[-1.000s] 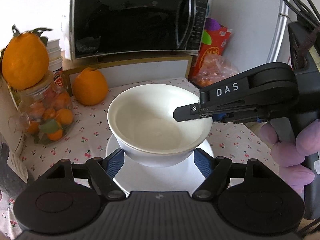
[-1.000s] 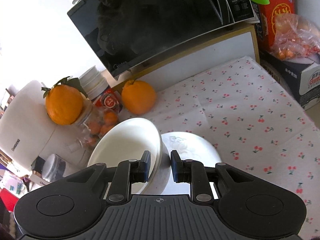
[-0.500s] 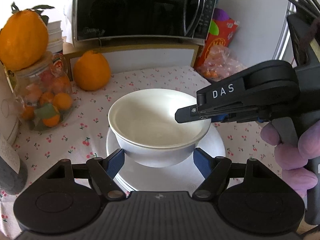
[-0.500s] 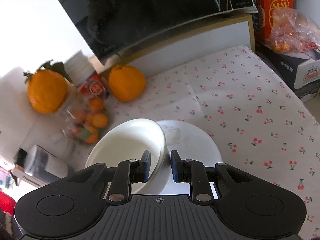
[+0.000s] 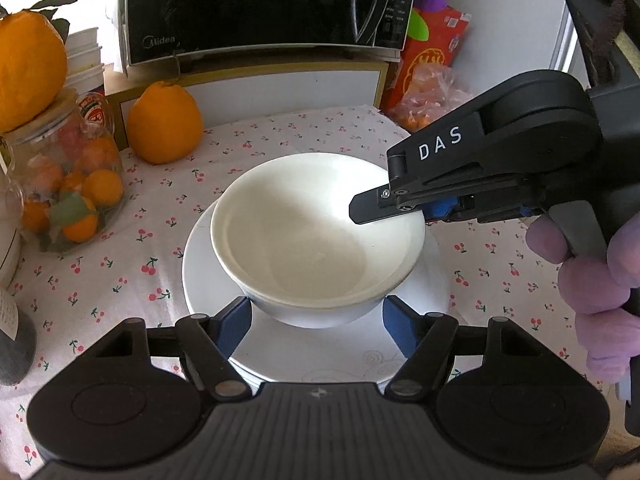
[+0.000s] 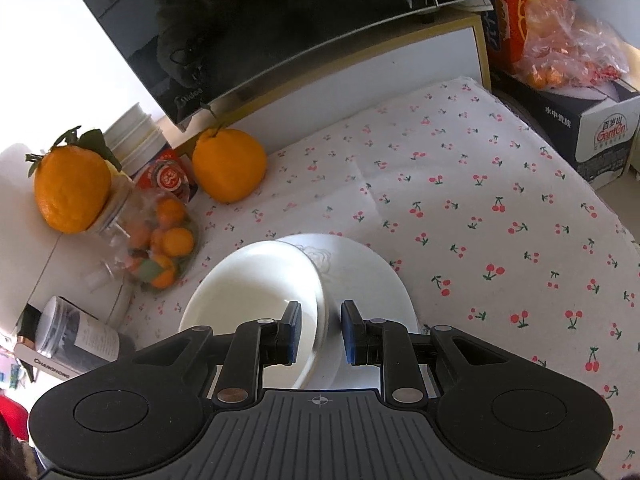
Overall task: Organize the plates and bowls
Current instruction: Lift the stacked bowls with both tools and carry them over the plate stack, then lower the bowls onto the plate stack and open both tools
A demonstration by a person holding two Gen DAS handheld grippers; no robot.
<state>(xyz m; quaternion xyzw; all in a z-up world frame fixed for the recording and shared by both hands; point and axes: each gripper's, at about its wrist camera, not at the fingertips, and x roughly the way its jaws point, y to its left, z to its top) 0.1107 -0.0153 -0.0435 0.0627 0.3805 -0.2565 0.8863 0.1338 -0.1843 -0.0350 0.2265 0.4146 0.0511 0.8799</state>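
Observation:
A white bowl [image 5: 316,236] sits on a white plate [image 5: 320,352] on the cherry-print tablecloth. My right gripper [image 6: 320,330] straddles the bowl's right rim [image 6: 316,308], with a visible gap between each pad and the rim. It also shows in the left wrist view [image 5: 372,210], reaching in from the right. My left gripper [image 5: 316,320] is open and empty, with its blue pads [image 5: 236,320] on either side of the bowl's near wall, apart from it. The plate shows in the right wrist view [image 6: 360,272].
A jar of small oranges [image 5: 68,184] topped by a large orange stands at the left, another orange [image 5: 164,124] behind it. A microwave [image 5: 260,4] sits on a shelf at the back. A dark canister [image 6: 80,336] is at the left; a bag of fruit [image 6: 568,52] and boxes are at the right.
The bowl has come down from above the plate onto it. My right gripper's jaws have opened wider around the rim. The left gripper stayed open.

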